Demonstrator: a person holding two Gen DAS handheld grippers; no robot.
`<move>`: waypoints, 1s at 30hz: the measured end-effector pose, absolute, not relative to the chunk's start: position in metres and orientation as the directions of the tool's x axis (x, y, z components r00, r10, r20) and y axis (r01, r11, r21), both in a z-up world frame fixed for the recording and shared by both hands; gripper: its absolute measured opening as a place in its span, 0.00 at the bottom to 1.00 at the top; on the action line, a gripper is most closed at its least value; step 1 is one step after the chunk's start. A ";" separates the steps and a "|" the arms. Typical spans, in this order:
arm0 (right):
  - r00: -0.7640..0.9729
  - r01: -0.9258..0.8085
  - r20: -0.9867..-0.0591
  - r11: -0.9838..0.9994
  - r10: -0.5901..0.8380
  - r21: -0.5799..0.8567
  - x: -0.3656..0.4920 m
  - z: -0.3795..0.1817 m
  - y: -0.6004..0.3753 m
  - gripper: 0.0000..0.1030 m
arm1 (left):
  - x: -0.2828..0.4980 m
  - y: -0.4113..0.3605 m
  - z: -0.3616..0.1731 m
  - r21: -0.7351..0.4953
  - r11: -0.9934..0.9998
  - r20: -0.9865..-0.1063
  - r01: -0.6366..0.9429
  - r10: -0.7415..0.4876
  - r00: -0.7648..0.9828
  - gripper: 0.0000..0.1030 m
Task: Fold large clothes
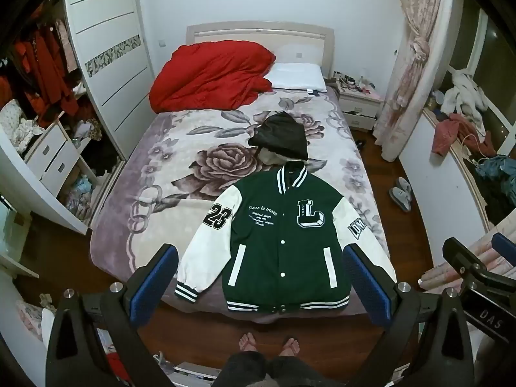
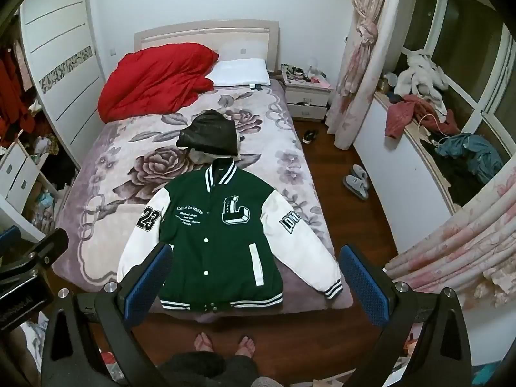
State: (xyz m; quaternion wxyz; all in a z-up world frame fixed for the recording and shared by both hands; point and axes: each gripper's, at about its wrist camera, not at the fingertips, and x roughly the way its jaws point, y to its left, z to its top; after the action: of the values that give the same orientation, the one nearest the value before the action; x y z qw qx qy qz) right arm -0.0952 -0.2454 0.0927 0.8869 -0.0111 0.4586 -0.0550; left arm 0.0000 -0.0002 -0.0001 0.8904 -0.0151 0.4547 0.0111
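Observation:
A green varsity jacket (image 1: 283,242) with white sleeves, an "L" patch and a "23" patch lies flat, front up and buttoned, at the foot of the bed; it also shows in the right wrist view (image 2: 222,242). Its hem reaches the bed's front edge. My left gripper (image 1: 261,277) is open and empty, held high above the bed's foot. My right gripper (image 2: 254,274) is open and empty at about the same height. Each gripper shows at the edge of the other's view.
A dark hooded garment (image 1: 280,138) lies just beyond the jacket's collar. A red duvet (image 1: 209,77) and white pillow (image 1: 296,75) sit at the headboard. The floral blanket (image 1: 154,167) covers the bed. Slippers (image 1: 401,193) lie on the wood floor at right. My bare feet (image 1: 267,346) stand at the bed's foot.

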 end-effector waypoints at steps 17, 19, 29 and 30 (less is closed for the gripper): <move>0.575 0.089 -0.810 0.993 -0.111 -0.074 -0.098 0.097 -0.246 1.00 | -0.001 0.000 0.022 -0.017 0.999 -0.795 -0.030 0.005 0.607 1.00; 0.576 0.089 -0.810 0.993 -0.112 -0.074 -0.099 0.098 -0.246 1.00 | 0.000 -0.001 0.024 -0.017 0.999 -0.793 -0.029 0.004 0.609 1.00; 0.583 0.089 -0.805 0.993 -0.112 -0.074 -0.102 0.102 -0.246 1.00 | -0.002 -0.007 0.025 -0.015 0.999 -0.789 -0.029 0.006 0.614 1.00; 0.583 0.088 -0.805 0.993 -0.113 -0.075 -0.102 0.102 -0.246 1.00 | -0.003 -0.006 0.024 -0.017 0.999 -0.789 -0.032 0.006 0.615 1.00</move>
State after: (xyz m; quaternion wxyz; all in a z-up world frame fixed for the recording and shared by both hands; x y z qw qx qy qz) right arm -0.1021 -0.2462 0.1022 0.8896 -0.0134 0.4531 -0.0565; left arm -0.0030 -0.0058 0.0236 0.8985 -0.0147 0.4387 0.0107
